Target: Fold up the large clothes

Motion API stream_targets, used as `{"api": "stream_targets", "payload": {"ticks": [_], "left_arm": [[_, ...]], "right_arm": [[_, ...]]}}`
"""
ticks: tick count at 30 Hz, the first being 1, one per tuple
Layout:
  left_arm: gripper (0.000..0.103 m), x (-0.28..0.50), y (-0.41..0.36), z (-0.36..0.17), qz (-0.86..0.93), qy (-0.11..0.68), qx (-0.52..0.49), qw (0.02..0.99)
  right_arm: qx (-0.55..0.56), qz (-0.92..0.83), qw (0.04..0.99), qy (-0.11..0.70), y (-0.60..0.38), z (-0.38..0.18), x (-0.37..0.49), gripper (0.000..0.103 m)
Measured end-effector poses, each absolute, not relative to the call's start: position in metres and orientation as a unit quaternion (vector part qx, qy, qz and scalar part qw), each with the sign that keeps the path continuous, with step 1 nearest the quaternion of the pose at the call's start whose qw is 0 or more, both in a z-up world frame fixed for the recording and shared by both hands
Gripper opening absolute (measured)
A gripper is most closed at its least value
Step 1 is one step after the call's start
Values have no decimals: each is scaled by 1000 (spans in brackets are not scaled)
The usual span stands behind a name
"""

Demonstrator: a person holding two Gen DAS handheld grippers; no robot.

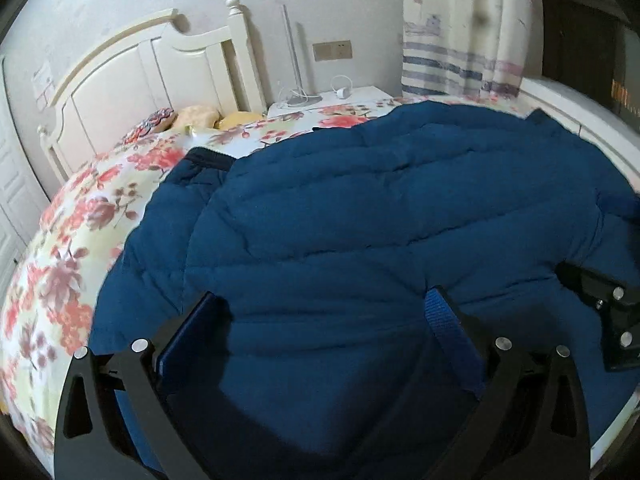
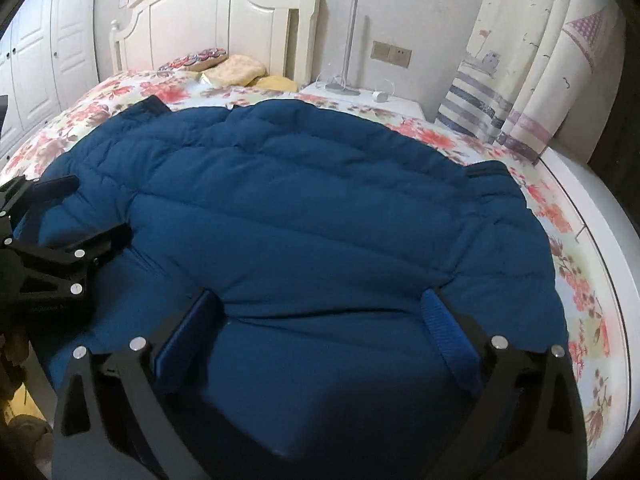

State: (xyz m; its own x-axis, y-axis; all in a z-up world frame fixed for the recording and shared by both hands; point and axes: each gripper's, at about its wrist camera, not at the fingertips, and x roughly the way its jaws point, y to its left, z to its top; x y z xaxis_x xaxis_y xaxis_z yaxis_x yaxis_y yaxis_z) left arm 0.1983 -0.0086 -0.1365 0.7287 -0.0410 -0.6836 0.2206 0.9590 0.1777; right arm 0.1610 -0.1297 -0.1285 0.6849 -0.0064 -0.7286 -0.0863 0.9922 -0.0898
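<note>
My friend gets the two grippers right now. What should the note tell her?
Left gripper: open, holding nothing, over the near edge of the blue puffy jacket.
Right gripper: open, holding nothing, over the same near edge, to the right of the left one.
The jacket lies spread across the flowery bedspread; one dark cuff shows at its far right, another at its far left.
Done: jacket laid out. No fold can be seen yet.
Left: probably grip the near edge with both grippers and start folding.
</note>
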Motion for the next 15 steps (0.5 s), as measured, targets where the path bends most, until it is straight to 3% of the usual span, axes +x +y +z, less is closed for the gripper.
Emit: {"api": "stream_targets", "payload": {"ticks": [10,15], "left_arm": [[99,170,38,-120,-28,347,97,932],[99,172,74,-134,-32,364,48,930]], "right_arm": [[-11,-36,926,376,-185,-99,131,100],[76,-33,914,398,-237,-132,127,100]]}}
